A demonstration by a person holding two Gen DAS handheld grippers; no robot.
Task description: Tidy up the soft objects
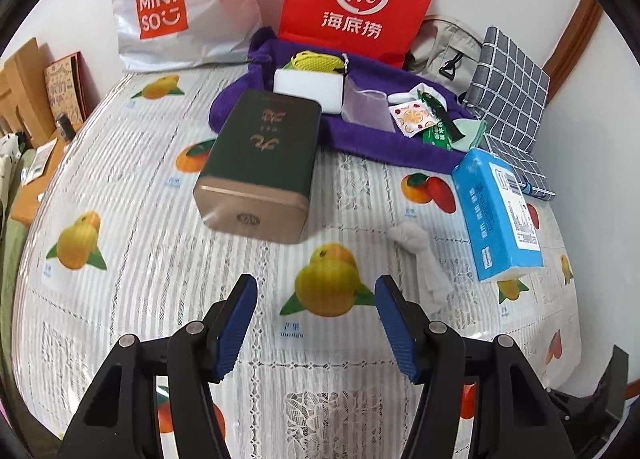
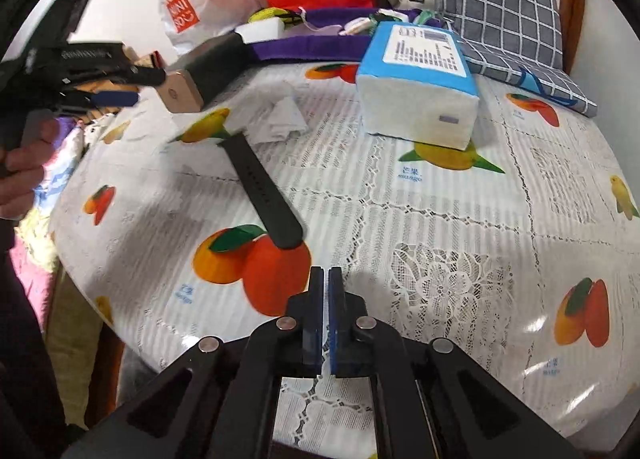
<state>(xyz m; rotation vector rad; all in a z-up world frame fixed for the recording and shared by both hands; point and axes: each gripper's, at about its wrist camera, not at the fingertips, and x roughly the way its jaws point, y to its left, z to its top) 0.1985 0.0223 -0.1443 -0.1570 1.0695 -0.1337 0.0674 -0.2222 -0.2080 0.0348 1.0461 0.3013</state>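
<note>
Tin (image 1: 256, 163) lies left of tissue pack (image 1: 498, 215) on table (image 1: 160, 259).

Both grippers: matte black angular arms w/ triangle cutouts, round silver pivot pins, ribbed blue pads (image 1: 236, 323) inside each finger. Person's sleeve (image 2: 24, 359) looks dark.

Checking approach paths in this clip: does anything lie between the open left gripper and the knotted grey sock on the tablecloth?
Nothing visible does. The left gripper is open and empty, and only bare tablecloth lies between it and the grey sock, just ahead on its right. The green tin and blue tissue pack sit off to either side.
</note>
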